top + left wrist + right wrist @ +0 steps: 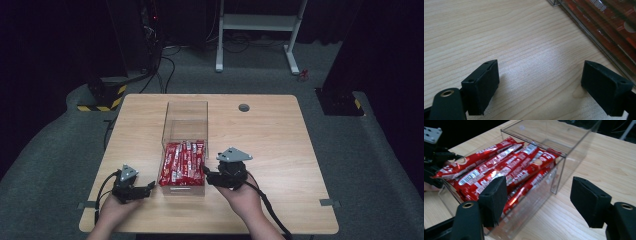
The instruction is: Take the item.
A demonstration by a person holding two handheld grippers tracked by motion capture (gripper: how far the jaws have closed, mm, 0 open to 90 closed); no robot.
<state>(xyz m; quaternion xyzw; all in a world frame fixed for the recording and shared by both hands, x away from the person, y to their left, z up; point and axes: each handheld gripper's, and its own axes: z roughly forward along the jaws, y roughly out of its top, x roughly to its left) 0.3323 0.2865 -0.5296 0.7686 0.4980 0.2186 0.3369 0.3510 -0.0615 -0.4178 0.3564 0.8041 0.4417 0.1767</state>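
A clear plastic box (pixel 185 106) stands in the middle of the wooden table (pixel 270 145). Its near half holds several red wrapped bars (pixel 182 162). My left gripper (pixel 149 188) rests low on the table just left of the box, open, with bare wood between its jaws (pixel 539 85). The box wall (pixel 596 40) and the red bars (pixel 616 17) run along the right of that view. My right gripper (pixel 206 173) sits at the box's near right corner, open (pixel 539 197), looking over the box (pixel 564 155) and the red bars (pixel 506 167). The left gripper (pixel 434 152) appears beyond.
A round cable hole (pixel 244 107) lies in the tabletop behind the box. Beyond the table stand a white desk frame (pixel 255 22) and a yellow-and-black striped base (pixel 100 102). Grey tape tabs (pixel 327 202) mark the table's side edges.
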